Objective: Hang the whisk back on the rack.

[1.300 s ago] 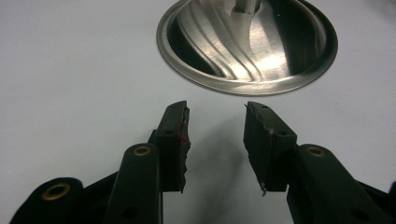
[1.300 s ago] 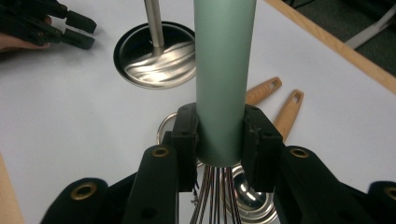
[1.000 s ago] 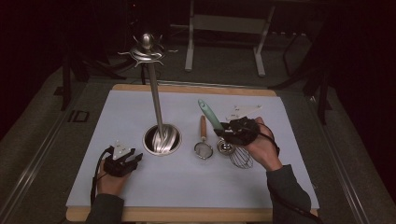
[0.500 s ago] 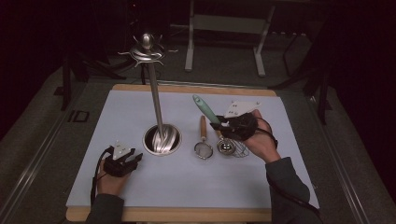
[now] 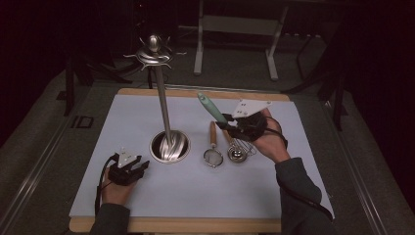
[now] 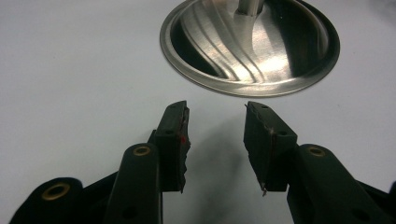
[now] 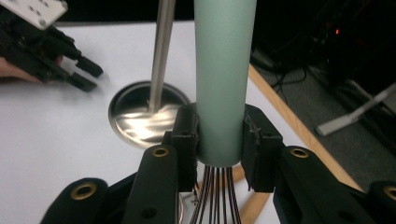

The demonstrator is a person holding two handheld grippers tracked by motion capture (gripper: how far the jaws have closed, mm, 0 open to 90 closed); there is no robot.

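Above the tabletop [image 5: 293,196], your right gripper [image 7: 219,135] is clamped on the whisk [image 7: 224,70] by its green handle. Your left gripper [image 6: 215,135] rests with its jaws apart, near the stand [image 6: 252,46].

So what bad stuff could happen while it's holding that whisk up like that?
The right gripper pinches the whisk low on its smooth green handle, so it might slip or swing. Its wires hang close over the small strainer and the spoon, and could snag them. Moving toward the hook stand, the long handle might knock the pole.
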